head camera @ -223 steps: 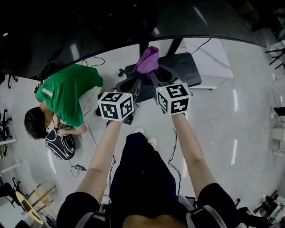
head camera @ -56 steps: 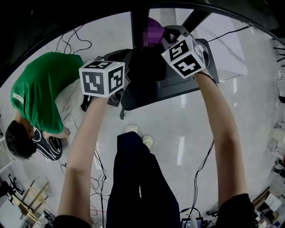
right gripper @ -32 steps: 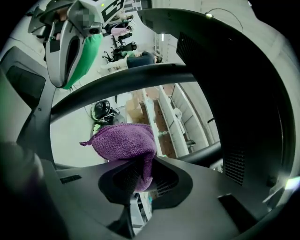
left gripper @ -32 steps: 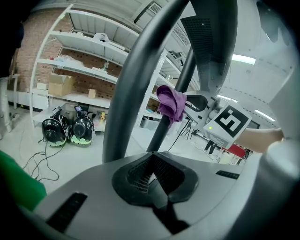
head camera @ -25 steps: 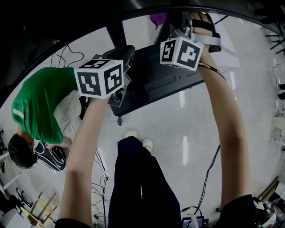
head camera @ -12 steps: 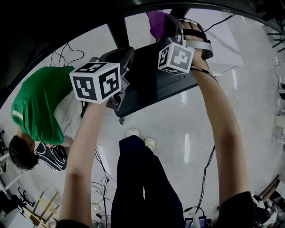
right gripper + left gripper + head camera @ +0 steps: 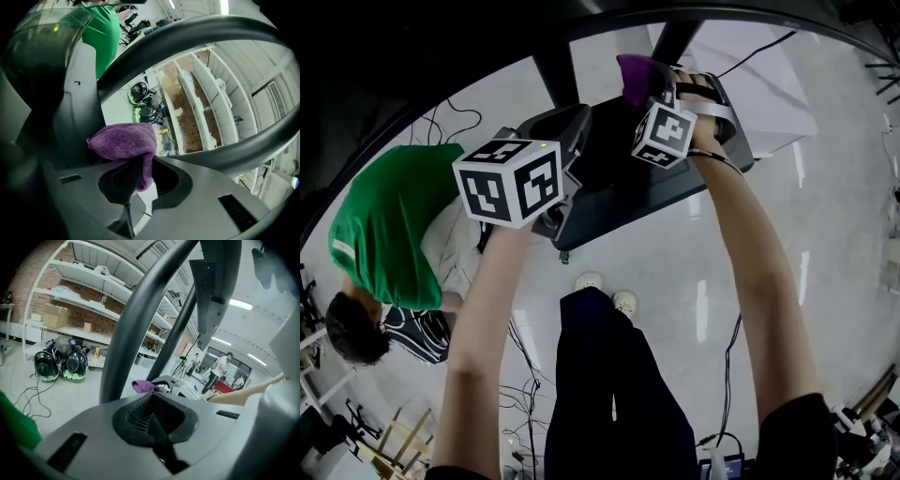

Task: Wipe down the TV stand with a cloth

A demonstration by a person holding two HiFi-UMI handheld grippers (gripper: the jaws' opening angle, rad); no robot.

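R claw [image 7: 139, 176] pinching purple cloth [image 7: 124, 140]; L claw [image 7: 152, 416] pressed together, empty.
Cloth looks soft, light, floppy; best held by a bunched fold, rest free to wipe TV stand [image 7: 619, 197].

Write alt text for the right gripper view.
The right gripper pinches a crumpled purple cloth between its jaws. A dark bar arcs overhead; behind are storage shelves, with a person in green at upper left.
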